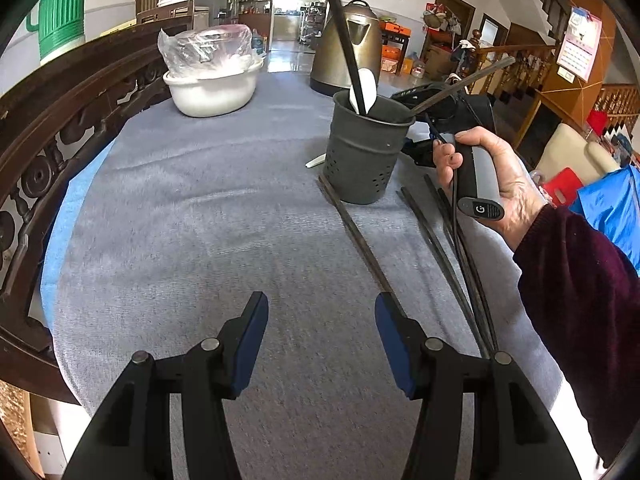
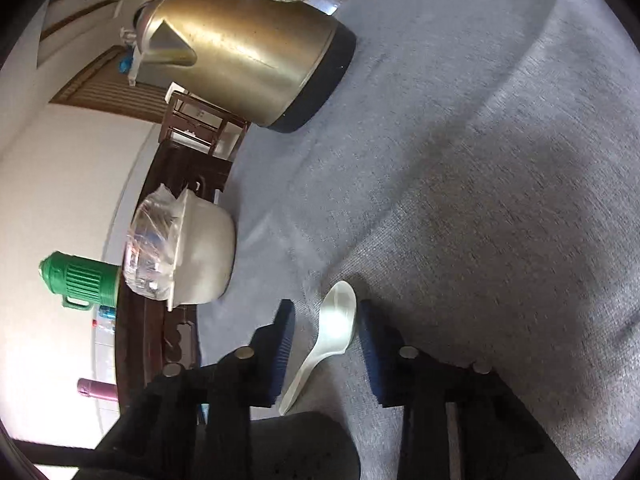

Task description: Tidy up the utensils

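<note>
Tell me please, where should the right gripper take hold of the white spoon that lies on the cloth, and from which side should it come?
Probably the handle just behind the bowl of the white spoon. It lies flat on the grey cloth, between the open right gripper pads, so come from above, one pad on each side: the neck is narrower than the bowl.

Dark utensil holder point(image 1: 366, 148) with chopsticks point(image 1: 344, 36) and white spoon point(image 1: 363, 90)
</note>
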